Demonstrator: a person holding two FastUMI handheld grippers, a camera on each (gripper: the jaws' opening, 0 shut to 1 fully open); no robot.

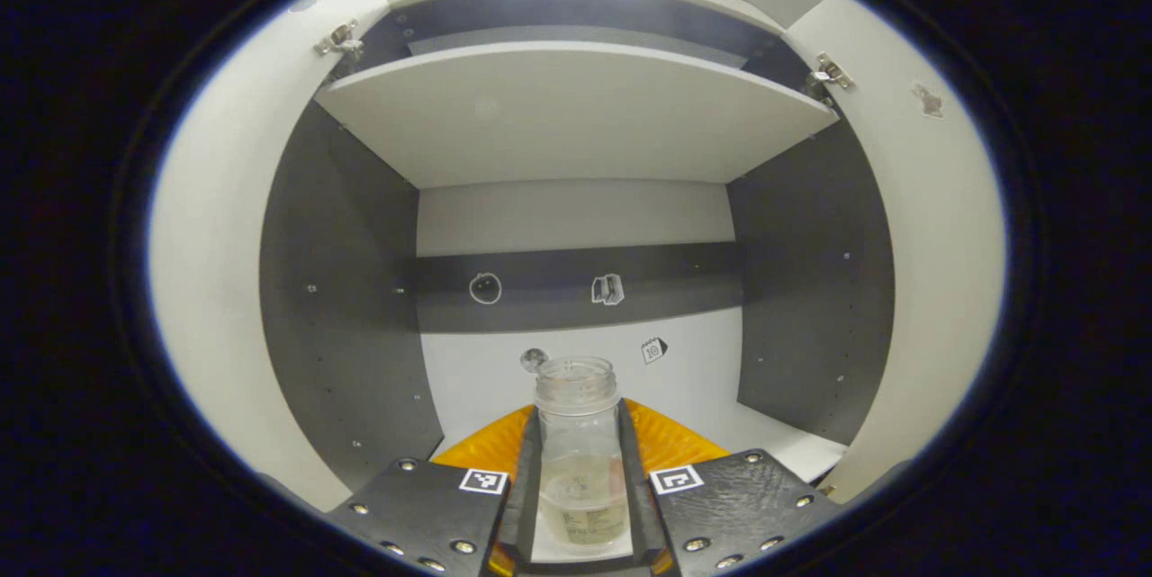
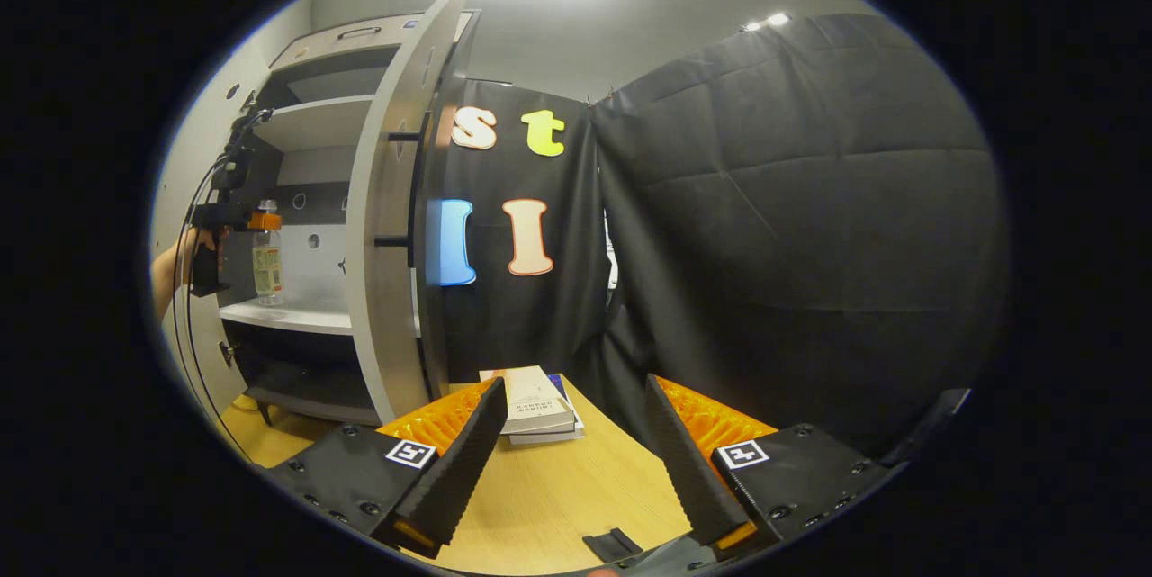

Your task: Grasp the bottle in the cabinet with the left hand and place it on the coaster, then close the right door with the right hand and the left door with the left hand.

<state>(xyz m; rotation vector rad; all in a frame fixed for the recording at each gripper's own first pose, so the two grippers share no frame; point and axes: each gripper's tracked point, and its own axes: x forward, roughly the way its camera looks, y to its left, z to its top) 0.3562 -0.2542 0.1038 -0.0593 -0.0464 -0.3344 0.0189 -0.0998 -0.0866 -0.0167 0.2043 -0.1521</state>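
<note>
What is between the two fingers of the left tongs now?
The bottle stands between them, both fingers pressing its sides, in the left gripper view. In the right gripper view it is inside the cabinet.

The bottle (image 1: 577, 451) is clear, shiny plastic with a paper label low down. The cabinet (image 1: 576, 118) has smooth, matt boards, some pale and some dark grey. Its hinges (image 1: 338, 40) are shiny metal. Small metal screws dot the dark side walls. The right door (image 2: 389, 226) is smooth and matt, with a dark bar handle (image 2: 412, 190). The table (image 2: 576, 491) looks like light wood, smooth with a soft shine. The books (image 2: 535, 406) have paper covers. The booth wall (image 2: 792, 226) is dark, matt cloth with folds. The right gripper's fingers (image 2: 463, 460) have a ribbed, rough face.
</note>
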